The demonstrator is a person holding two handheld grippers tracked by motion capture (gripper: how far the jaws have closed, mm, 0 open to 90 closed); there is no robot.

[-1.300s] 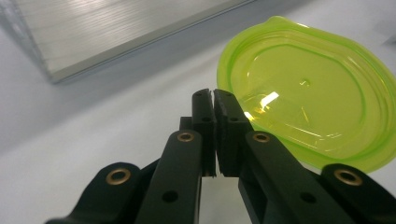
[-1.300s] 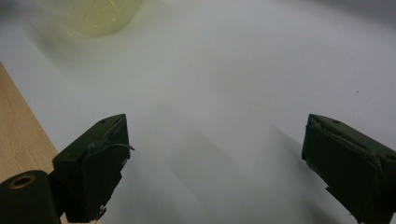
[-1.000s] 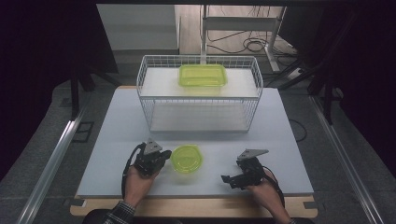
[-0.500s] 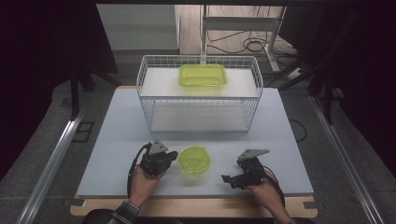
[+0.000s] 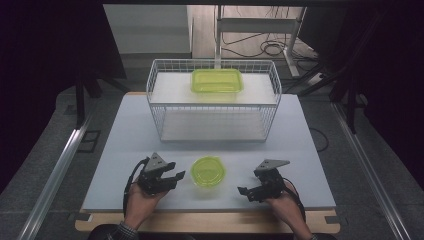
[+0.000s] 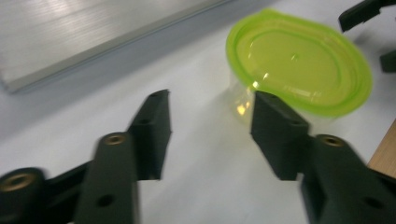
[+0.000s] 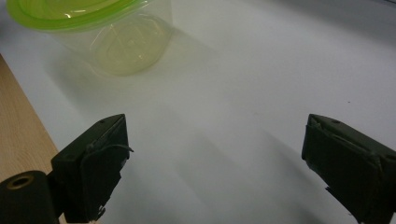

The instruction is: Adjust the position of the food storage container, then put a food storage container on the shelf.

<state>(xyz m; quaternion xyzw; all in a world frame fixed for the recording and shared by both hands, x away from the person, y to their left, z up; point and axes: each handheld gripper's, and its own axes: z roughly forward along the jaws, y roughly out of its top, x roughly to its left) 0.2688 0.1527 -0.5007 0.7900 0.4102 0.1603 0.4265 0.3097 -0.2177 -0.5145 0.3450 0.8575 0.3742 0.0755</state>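
A round clear container with a lime-green lid [image 5: 208, 171] [image 6: 299, 70] [image 7: 116, 42] stands on the white tabletop [image 5: 125, 140] near the front, between my two grippers. My left gripper [image 5: 175, 171] [image 6: 210, 100] lies just left of it. Its jaws have just been opening and stand apart with nothing between them, and the container sits a little past the right jaw tip. My right gripper [image 5: 249, 182] [image 7: 217, 126] rests to the container's right, open wide over bare tabletop.
A white wire basket [image 5: 212, 107] stands at the back middle of the table, and a lime-green rectangular container [image 5: 217, 81] lies on its upper level. A wooden strip [image 5: 200, 222] runs along the table's front edge. Dark floor and cables lie beyond.
The round container shifted slightly to the right with the left gripper against it. The left jaws have since opened and drawn back a little. The right gripper has not moved.
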